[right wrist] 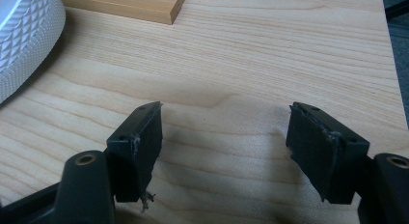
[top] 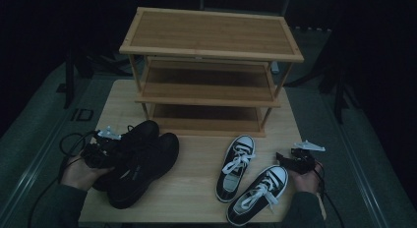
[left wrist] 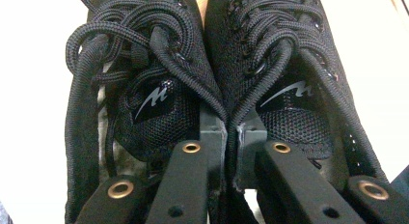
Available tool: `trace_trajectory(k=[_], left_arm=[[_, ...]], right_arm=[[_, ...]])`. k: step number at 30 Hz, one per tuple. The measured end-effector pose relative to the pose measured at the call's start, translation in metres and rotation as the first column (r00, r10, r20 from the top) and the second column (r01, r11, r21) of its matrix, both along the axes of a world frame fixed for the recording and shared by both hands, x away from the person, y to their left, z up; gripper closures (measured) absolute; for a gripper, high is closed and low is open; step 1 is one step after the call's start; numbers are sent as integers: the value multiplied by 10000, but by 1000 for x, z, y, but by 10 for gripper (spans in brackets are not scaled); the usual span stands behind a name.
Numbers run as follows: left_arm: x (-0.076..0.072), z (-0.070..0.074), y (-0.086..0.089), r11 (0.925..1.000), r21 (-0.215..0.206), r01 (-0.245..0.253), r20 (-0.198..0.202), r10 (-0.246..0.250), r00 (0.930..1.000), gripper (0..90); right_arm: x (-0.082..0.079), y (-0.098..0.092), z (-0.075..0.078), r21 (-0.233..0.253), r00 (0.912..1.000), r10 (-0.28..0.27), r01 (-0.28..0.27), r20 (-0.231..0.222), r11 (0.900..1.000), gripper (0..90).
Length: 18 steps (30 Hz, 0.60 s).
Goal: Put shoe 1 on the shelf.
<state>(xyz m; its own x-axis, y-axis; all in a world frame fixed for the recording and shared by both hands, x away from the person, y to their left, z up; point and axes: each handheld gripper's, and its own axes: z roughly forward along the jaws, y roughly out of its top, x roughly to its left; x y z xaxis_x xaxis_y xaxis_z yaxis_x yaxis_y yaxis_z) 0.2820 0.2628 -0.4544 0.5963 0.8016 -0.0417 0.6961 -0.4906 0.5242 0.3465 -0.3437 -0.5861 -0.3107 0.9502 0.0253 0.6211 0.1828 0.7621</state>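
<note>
Two black mesh trainers [top: 142,161] lie side by side at the table's left. My left gripper [top: 117,148] is shut on them, and in the left gripper view [left wrist: 231,132] the jaws pinch the two inner collars together between the left shoe [left wrist: 154,64] and the right shoe [left wrist: 277,55]. A pair of black-and-white canvas sneakers [top: 246,176] lies at the right front. My right gripper [top: 282,158] hovers just to the right of them, open [right wrist: 224,132] over bare wood with nothing between its jaws. A white rubber sneaker toe [right wrist: 24,35] shows at the upper left of the right gripper view.
A three-shelf bamboo shoe rack [top: 211,36] stands at the back of the light wooden table [top: 196,179], and all its shelves are bare. One rack foot [right wrist: 130,4] lies ahead of my right gripper. Dark floor surrounds the table.
</note>
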Motion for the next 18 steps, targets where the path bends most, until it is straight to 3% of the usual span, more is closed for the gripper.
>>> trace_trajectory(k=[18], left_arm=[[23, 12, -36, 9974, 261, 666, 107, -669, 9977, 856]], right_arm=[[0, 0, 0, 4, 10000, 3, -3, -3, 10000, 283]])
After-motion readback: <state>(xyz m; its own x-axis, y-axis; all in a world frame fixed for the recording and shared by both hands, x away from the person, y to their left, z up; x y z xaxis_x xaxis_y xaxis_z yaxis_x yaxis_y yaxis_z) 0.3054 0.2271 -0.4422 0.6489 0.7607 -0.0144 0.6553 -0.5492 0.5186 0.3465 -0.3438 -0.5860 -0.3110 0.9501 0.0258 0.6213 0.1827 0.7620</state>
